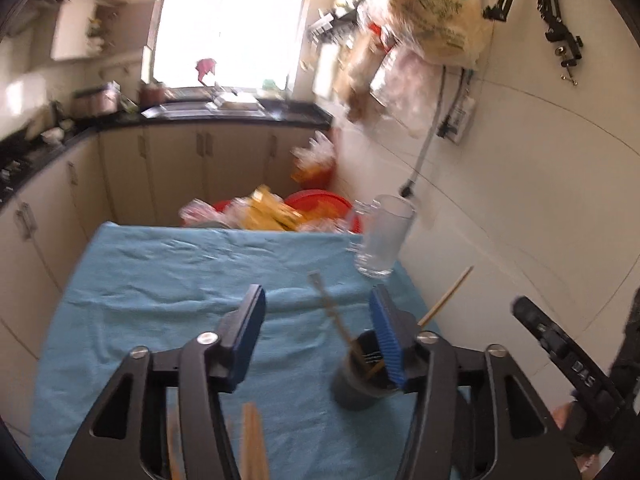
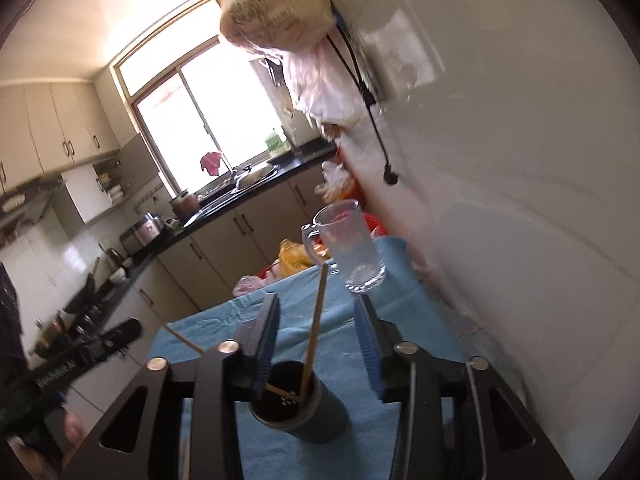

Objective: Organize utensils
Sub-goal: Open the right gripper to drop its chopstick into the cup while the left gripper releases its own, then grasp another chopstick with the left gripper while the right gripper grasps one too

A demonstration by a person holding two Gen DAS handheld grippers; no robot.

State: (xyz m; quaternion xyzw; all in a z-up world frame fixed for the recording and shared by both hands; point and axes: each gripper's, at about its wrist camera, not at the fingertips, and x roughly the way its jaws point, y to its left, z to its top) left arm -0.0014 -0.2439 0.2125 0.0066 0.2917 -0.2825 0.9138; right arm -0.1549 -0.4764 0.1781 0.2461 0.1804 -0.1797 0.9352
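Observation:
A dark cylindrical cup (image 1: 354,390) stands on the blue cloth (image 1: 168,272) with two wooden chopsticks (image 1: 334,312) leaning out of it. My left gripper (image 1: 316,294) is open just left of the cup, and its right finger overlaps the rim in the view. More chopsticks (image 1: 252,440) lie on the cloth below it. In the right wrist view the cup (image 2: 304,408) sits under my open right gripper (image 2: 317,300). One chopstick (image 2: 316,320) rises between the pads untouched, and another (image 2: 184,340) leans left.
A clear glass mug (image 1: 382,236) stands at the cloth's far right corner, close to the white wall (image 1: 520,200). Red basins and bags (image 1: 280,208) crowd behind the table. Dark kitchen counters (image 1: 48,152) run along the left and back. Plastic bags (image 2: 276,4) hang overhead.

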